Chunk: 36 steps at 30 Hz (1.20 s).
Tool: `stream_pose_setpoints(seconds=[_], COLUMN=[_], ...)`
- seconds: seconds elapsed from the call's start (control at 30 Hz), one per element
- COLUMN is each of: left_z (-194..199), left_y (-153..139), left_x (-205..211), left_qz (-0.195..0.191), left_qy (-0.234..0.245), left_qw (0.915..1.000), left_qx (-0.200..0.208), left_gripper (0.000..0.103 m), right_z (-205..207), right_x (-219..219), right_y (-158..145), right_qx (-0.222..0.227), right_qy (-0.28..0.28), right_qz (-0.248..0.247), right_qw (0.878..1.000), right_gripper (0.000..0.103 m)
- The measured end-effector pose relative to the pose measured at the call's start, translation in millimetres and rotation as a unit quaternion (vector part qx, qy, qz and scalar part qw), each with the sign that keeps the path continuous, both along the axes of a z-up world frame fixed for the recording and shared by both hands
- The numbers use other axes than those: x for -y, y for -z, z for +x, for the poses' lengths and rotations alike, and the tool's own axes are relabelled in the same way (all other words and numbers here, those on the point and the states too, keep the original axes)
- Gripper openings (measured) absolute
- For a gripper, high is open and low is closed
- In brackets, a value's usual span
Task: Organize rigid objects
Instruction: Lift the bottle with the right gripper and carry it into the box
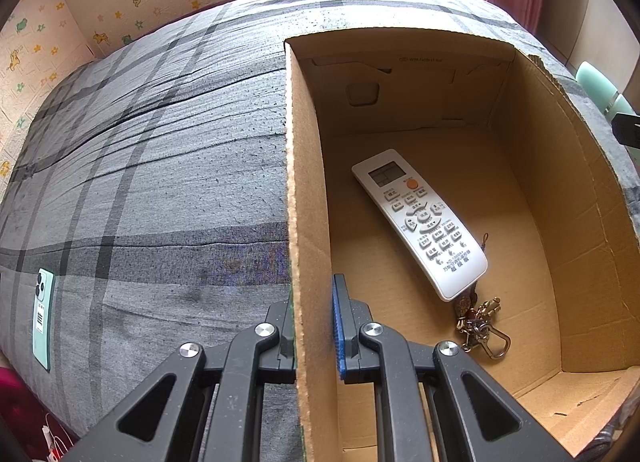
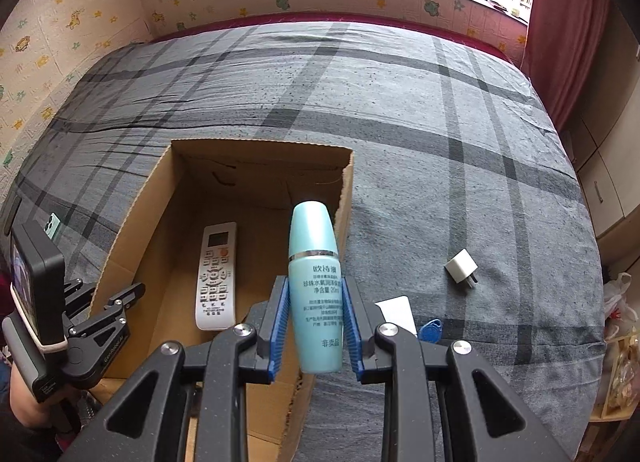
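My right gripper [image 2: 315, 288] is shut on a turquoise cosmetic bottle [image 2: 312, 232], held upright above the right wall of an open cardboard box [image 2: 260, 147]. A white remote control [image 2: 216, 274] lies on the box floor. In the left wrist view the remote [image 1: 420, 222] lies beside a brass keychain [image 1: 482, 328]. There my left gripper [image 1: 314, 306] is shut on the box's left wall [image 1: 304, 182], one finger outside and one inside. That left gripper [image 2: 116, 302] also shows at the box's left edge in the right wrist view.
The box sits on a bed with a grey plaid sheet [image 2: 440, 122]. A white charger plug [image 2: 462, 264], a blue key fob [image 2: 430, 330] and a white tube [image 2: 396, 312] lie right of the box. A mint phone [image 1: 43, 318] lies to its left.
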<state>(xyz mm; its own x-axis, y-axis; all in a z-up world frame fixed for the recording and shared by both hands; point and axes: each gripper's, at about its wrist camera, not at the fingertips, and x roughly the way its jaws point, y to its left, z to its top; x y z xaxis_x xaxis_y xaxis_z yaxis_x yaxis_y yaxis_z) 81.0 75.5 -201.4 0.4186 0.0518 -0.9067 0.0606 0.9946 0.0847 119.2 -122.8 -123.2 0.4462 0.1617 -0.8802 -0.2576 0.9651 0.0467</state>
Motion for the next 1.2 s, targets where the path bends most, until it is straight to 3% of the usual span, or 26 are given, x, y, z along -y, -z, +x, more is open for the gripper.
stream_pose_setpoints(seconds=[0.4, 1.2], left_z=[0, -2], left_y=[0, 1], left_x=[-2, -2], left_qz=[-0.004, -0.003], left_qy=[0.001, 0.002], left_qw=[1.0000, 1.0000], left_qx=[0.001, 0.001], left_gripper=[0.013, 0.013], right_z=[0, 12], right_x=[-46, -82], right_y=[28, 106], right_qx=[-0.033, -0.141], right_qy=[-0.025, -0.031], right_qz=[-0.002, -0.070], right_qw=[0.999, 0.987], right_gripper=[0.027, 0.027])
